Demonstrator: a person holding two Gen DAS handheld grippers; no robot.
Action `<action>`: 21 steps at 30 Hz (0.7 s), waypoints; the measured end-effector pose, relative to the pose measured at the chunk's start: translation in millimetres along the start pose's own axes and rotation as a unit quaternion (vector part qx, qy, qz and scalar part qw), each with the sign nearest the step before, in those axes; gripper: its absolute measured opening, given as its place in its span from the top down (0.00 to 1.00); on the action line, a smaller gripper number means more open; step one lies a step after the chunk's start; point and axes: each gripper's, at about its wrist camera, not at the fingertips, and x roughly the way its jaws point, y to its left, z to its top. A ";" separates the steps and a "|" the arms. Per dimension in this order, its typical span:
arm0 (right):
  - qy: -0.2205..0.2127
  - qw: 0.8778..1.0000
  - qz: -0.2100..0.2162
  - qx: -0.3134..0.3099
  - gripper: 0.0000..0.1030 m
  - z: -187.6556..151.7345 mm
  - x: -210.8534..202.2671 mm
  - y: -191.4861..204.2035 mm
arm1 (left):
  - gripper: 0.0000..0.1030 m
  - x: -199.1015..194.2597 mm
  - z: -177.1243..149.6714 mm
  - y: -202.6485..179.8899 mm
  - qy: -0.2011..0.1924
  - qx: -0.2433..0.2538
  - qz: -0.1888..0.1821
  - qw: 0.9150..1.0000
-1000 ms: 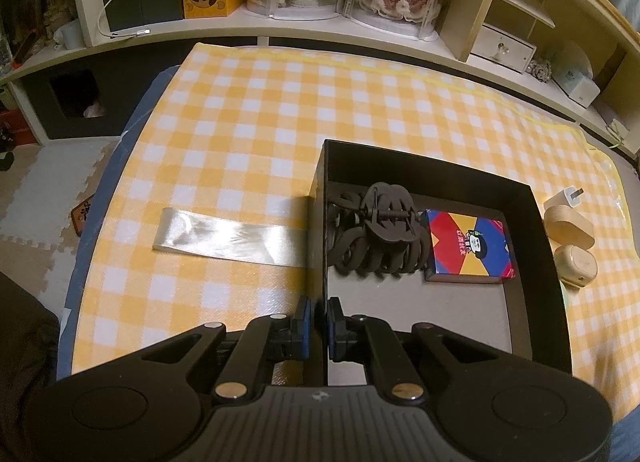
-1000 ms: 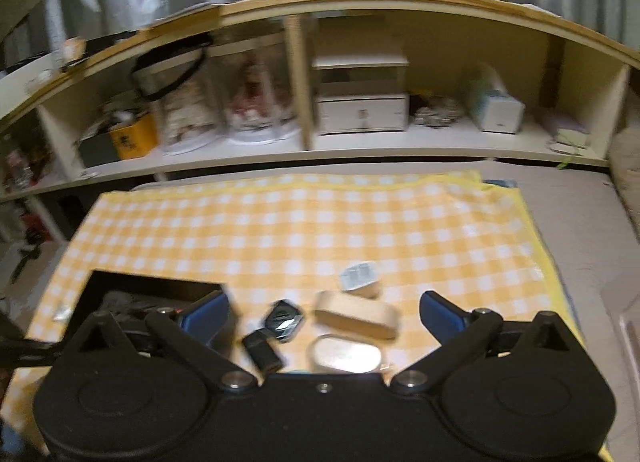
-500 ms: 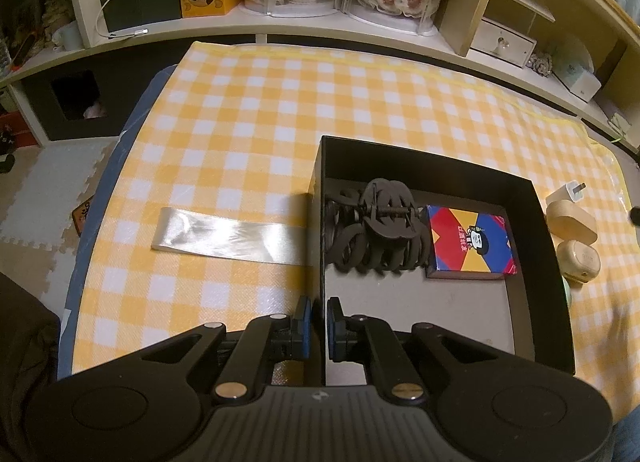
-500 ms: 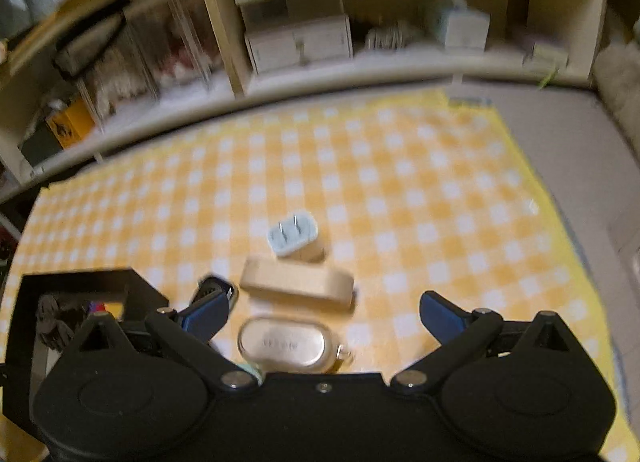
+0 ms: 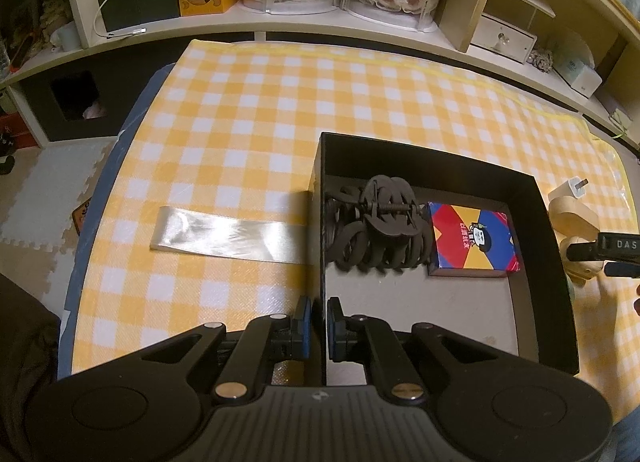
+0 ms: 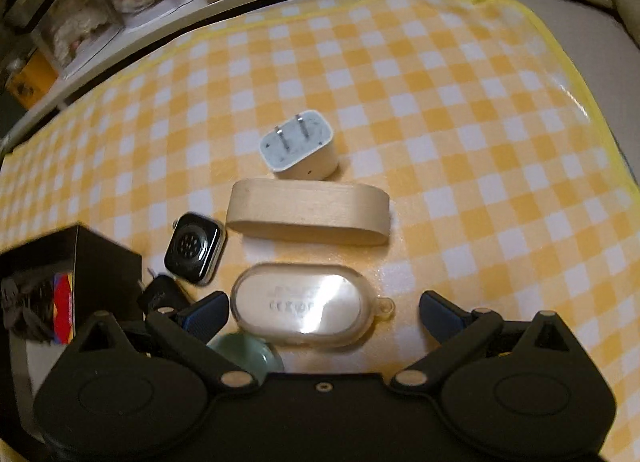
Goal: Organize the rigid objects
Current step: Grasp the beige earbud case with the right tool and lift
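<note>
- The left gripper [image 5: 317, 320] is clamped on the black box [image 5: 320, 246] wall.
- The right gripper [image 6: 324, 312] has jaws wide apart around the clear case [image 6: 301, 308].
- A watch [image 6: 195, 248], wooden block [image 6: 308, 212] and charger plug [image 6: 298, 150] sit close by.

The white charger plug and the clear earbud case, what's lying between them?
The oblong wooden block, lying crosswise between the charger plug and the clear earbud case; the right wrist view shows it.
</note>
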 end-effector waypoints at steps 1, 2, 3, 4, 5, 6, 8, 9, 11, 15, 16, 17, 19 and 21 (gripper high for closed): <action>-0.001 1.000 0.003 0.009 0.01 1.2 0.0 -1.2 | 0.92 0.3 -0.2 -0.3 0.000 0.000 0.000 1.000; -0.001 1.000 0.006 0.012 0.03 1.8 0.1 -1.6 | 0.92 0.4 -0.3 -0.4 0.000 0.001 0.001 1.000; -0.001 1.000 0.008 0.013 0.05 2.2 0.8 -2.0 | 0.92 0.7 -0.4 -0.8 0.000 0.001 0.001 1.000; 0.003 1.000 0.012 0.010 0.08 1.8 1.9 -1.4 | 0.92 0.7 -0.6 -0.8 0.000 0.001 0.001 1.000; 0.009 1.000 0.016 0.007 0.12 0.7 3.2 -0.5 | 0.92 0.7 -0.5 -0.8 0.000 0.001 0.001 1.000; 0.016 1.000 0.019 0.005 0.15 -0.5 4.3 -0.2 | 0.92 0.6 -0.4 -0.9 0.000 0.001 0.001 1.000; 0.020 1.000 0.017 -0.002 0.15 -3.9 4.2 2.9 | 0.92 0.6 -0.7 -1.0 0.000 0.001 0.001 1.000; 0.020 1.000 0.015 -0.007 0.15 -4.5 3.4 4.2 | 0.92 0.9 -0.8 -1.3 0.000 0.002 0.002 1.000; 0.020 1.000 0.010 -0.014 0.15 -6.1 1.5 6.1 | 0.92 1.1 -0.6 -1.2 0.001 0.001 0.002 1.000; 0.017 1.000 0.010 -0.014 0.15 -6.0 -4.2 6.5 | 0.92 0.9 -0.8 -1.2 0.001 0.001 0.001 1.000; 0.015 1.000 0.013 -0.010 0.15 -6.7 -7.9 5.9 | 0.92 0.9 -0.7 -1.4 0.001 0.000 0.001 1.000; 0.011 1.000 0.017 -0.007 0.15 -6.6 -11.7 3.2 | 0.92 1.2 -0.7 -1.1 0.001 0.000 0.001 1.000; -0.002 1.000 0.023 -0.005 0.15 -5.2 -21.0 0.1 | 0.92 1.5 -0.9 -1.1 0.002 0.001 0.001 1.000; -0.020 0.999 0.033 -0.003 0.15 -2.7 -33.3 0.8 | 0.92 2.3 -0.6 -0.8 0.002 0.000 0.001 1.000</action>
